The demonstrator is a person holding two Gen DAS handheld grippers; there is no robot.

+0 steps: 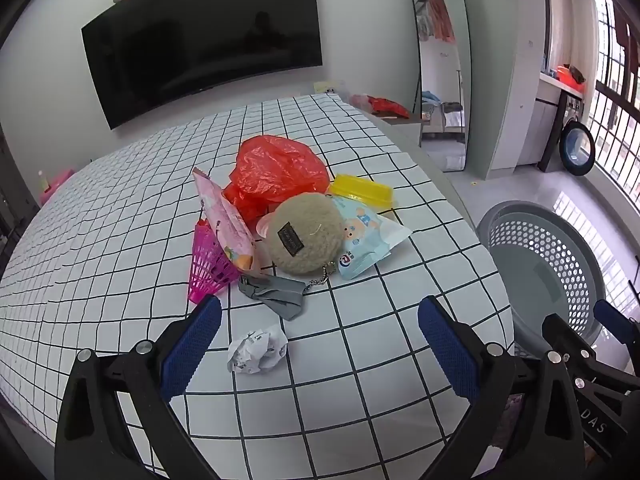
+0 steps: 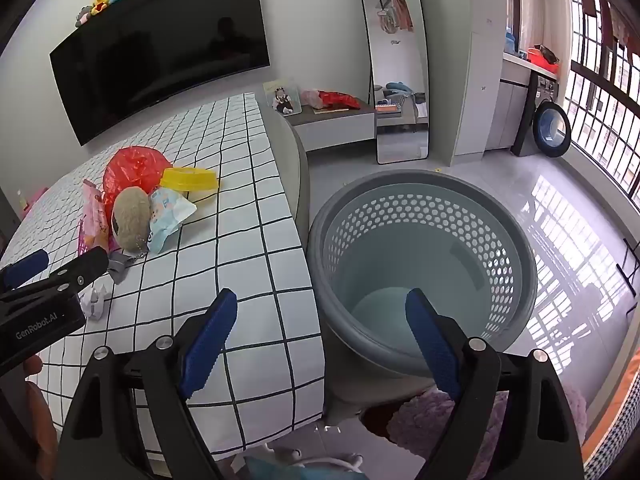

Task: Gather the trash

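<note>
**Trash collection: nothing yet in the basket**

Grey perforated basket (image 2: 420, 264) stands on the floor just beside the bed (image 1: 380, 380); its interior shows no item; collection judged not begun. All trash lies on the checked bedcover: crumpled paper ball (image 1: 258, 350) nearest, apart from the main heap; grey scrap (image 1: 276, 294), pink shuttlecock (image 1: 208, 264), pink packet (image 1: 226, 220), blue-white wrapper (image 1: 368, 240), red plastic bag (image 1: 276, 172) and yellow container (image 1: 364, 192) clustered around a beige plush keychain (image 1: 304, 236). Left gripper (image 1: 320, 344) released, jaws wide, poised over the paper ball, grasping nothing; right gripper (image 2: 320, 340) likewise spread and empty, above the basket's near rim. Every piece remains to be moved.
</note>
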